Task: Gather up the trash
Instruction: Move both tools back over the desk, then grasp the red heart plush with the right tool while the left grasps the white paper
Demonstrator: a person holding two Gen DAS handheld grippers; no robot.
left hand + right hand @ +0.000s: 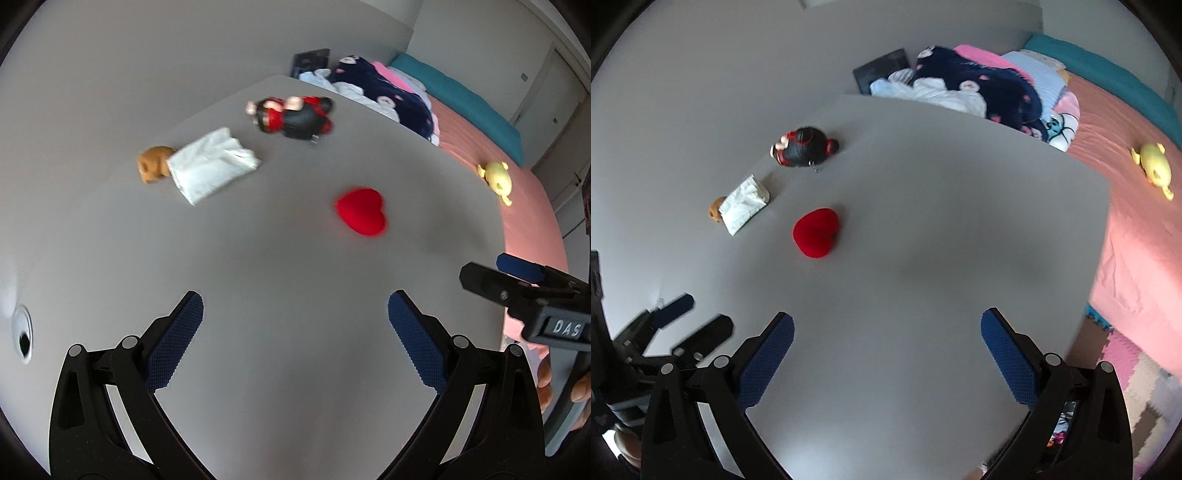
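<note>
Right gripper (886, 354) hangs over the bare near part of the grey table (923, 258), fingers (768, 358) wide apart, nothing between them. Red heart (816, 232), white packet (744, 208) and doll (805, 151) lie far-left. Left gripper (690, 321) at left edge.

On the gray table (277, 258) there are four things: one red heart (361, 210), one white packet (212, 164) to its left, one small brown toy (153, 164) touching the packet, and one doll in red and black (291, 116) behind the heart. Past the table there is one yellow toy (496, 179) on one pink bed (532, 221). There are two grippers, the left gripper (295, 321) and the right gripper (886, 343).
</note>
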